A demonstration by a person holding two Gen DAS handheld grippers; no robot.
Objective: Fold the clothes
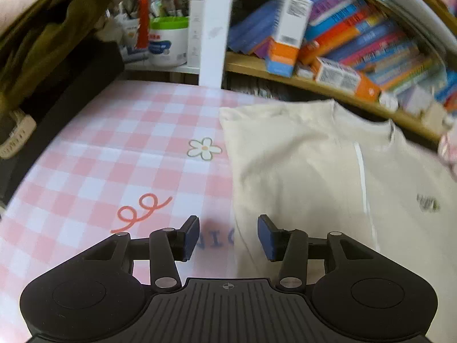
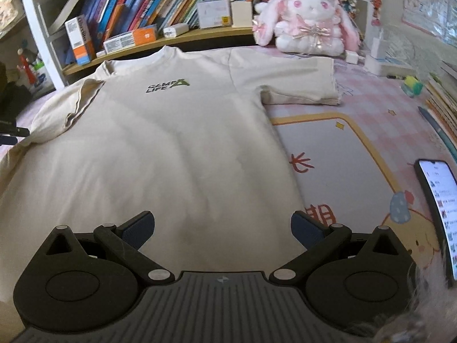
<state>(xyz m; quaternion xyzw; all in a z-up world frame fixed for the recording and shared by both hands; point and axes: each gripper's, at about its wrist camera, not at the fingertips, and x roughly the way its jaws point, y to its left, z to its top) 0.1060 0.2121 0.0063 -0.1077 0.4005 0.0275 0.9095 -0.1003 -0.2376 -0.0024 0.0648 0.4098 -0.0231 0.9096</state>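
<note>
1. My left gripper (image 1: 228, 235) has its blue-padded fingers (image 1: 190, 237) moderately spread and holding nothing, above the side edge of the cream short-sleeved T-shirt (image 1: 300, 177).
2. My right gripper (image 2: 222, 228) is spread wide and empty over the shirt's hem.
3. The shirt lies flat, face up, on the pink checked tablecloth (image 1: 114, 148).
4. Beyond it sits a pink-and-white plush rabbit (image 2: 308, 20).

Pink checked tabletop (image 1: 114, 148) carries cream T-shirt (image 2: 160, 143); phone (image 2: 440, 211); plush rabbit (image 2: 308, 20)
</note>
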